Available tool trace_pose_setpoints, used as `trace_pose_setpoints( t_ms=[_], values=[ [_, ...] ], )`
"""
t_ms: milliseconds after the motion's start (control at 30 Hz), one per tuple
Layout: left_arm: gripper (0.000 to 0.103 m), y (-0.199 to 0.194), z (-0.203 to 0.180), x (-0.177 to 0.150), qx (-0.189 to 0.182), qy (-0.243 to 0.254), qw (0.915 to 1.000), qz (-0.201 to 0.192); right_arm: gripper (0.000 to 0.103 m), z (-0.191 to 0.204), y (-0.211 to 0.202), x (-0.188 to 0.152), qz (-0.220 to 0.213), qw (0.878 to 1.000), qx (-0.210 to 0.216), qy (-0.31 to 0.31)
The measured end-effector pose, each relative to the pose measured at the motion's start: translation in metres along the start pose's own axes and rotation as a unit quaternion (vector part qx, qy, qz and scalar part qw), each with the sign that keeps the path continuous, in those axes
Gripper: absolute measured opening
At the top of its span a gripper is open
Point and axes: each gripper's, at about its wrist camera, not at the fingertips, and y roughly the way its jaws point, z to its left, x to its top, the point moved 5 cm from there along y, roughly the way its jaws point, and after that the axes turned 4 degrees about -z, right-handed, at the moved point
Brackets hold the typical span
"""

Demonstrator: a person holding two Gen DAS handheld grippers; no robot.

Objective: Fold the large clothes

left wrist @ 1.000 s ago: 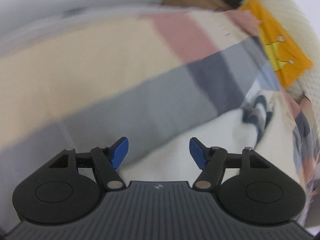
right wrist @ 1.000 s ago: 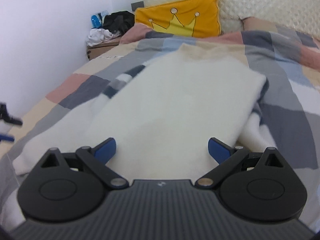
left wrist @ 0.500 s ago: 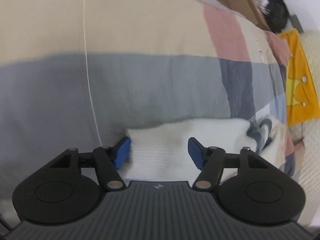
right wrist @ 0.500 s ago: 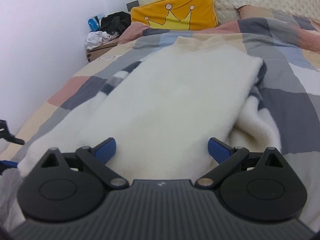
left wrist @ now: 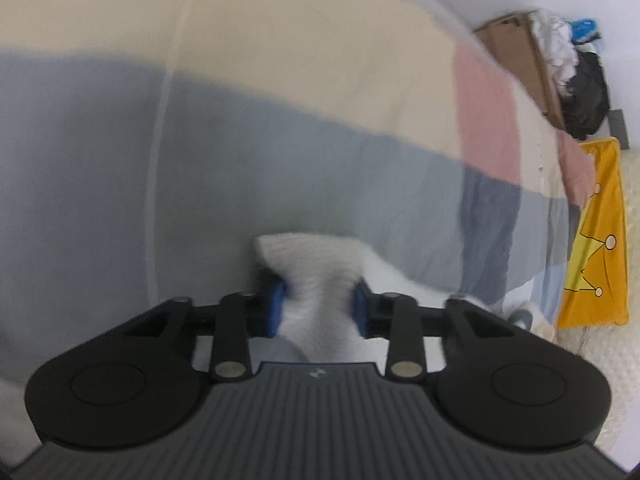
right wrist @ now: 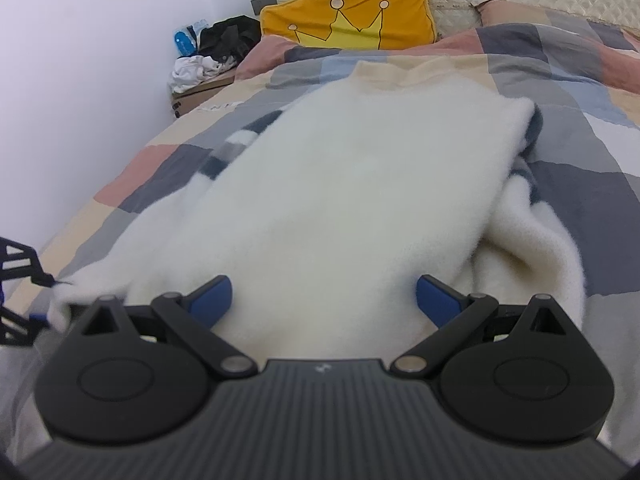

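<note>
A large white fleece garment (right wrist: 360,184) lies spread over the checked bed cover, with a striped sleeve showing at its left edge. In the left wrist view its near corner (left wrist: 308,256) bunches up between the blue pads. My left gripper (left wrist: 318,310) is closing, and the cloth is pinched to a narrow waist between its jaws. In the right wrist view that left gripper (right wrist: 48,300) shows at the far left edge, at the garment's corner. My right gripper (right wrist: 324,298) hovers open just over the garment's near hem, with only flat cloth below its fingers.
The checked duvet (right wrist: 580,208) covers the whole bed. A yellow crown pillow (right wrist: 348,16) leans on the quilted headboard. A cardboard box (right wrist: 200,92) piled with clothes stands beside the bed against the white wall (right wrist: 80,60).
My left gripper rolled and dropped onto the garment's corner, and its jaws narrowed onto the cloth. The right gripper stayed nearly where it was, still open.
</note>
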Motion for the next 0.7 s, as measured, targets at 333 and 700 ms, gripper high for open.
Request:
trace_pose_setpoints(
  t_ms=[333,700],
  values=[
    [0.023,-0.033,-0.138,0.097,-0.047,0.134,0.9815,-0.128,0.100,-0.005,0.000,0.001,-0.006,1.000,0.006,0.019],
    [0.020,-0.048,-0.334,0.202,-0.121,0.210,0.9481,-0.206,0.103,0.001,0.025,0.018,-0.005,0.999,0.017,0.051]
  ],
)
